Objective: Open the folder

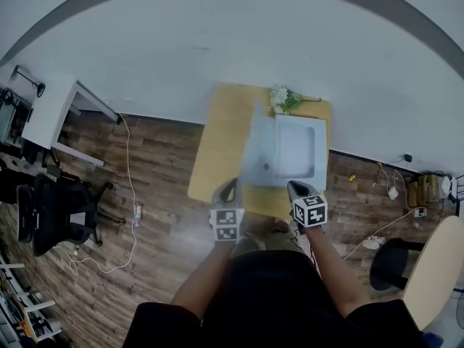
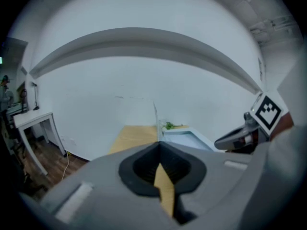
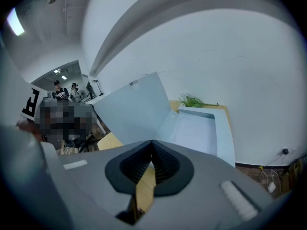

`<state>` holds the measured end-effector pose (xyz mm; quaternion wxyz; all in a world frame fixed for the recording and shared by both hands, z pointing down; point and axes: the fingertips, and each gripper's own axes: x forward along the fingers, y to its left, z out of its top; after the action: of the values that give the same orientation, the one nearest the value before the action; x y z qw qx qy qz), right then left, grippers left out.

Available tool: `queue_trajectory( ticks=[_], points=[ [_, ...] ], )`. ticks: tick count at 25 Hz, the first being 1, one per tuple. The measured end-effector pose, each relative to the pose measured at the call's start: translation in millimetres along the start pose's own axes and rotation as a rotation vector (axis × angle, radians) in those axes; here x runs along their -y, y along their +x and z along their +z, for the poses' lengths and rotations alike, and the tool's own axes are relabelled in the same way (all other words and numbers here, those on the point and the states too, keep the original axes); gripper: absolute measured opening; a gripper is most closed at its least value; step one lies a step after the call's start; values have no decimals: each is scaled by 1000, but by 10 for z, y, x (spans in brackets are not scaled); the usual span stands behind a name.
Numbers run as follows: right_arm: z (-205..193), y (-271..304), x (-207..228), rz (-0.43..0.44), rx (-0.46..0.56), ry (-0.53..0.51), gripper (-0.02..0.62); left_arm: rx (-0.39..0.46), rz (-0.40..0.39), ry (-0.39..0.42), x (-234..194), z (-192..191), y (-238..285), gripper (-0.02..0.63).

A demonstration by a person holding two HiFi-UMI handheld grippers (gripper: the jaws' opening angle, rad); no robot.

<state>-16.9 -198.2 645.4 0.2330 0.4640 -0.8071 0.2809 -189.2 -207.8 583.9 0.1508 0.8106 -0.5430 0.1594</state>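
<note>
Worktop [image 1: 217,143]: pale wood, against a white wall.
Folder [image 1: 297,151]: open on the right half, cover raised at its left, plant [image 1: 283,98] at the far edge.
Left claw [image 1: 232,187]: jaws together, empty, at the near edge.
Right claw [image 1: 294,188]: jaws together, empty, near edge.
</note>
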Motion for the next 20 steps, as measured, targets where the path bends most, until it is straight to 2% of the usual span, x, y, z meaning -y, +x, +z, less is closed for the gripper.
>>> queue_trajectory(
  ticks=[7,13,18,20],
  points=[
    [-29,136,-345,-12,-21,-21,2,-47,49,-83,-491,-320,-69,-2],
    [-10,264,-476,-40,-27,-30,2,-95,77,-137,-934,-579,26,0],
    [28,442,-602,-44,-35,-33,3,-157,101,-177,-1221,-927,86,0],
    [22,508,-641,-45,-45,-46,3,-184,109,-219,-1333,-1081,123,0]
  ],
)
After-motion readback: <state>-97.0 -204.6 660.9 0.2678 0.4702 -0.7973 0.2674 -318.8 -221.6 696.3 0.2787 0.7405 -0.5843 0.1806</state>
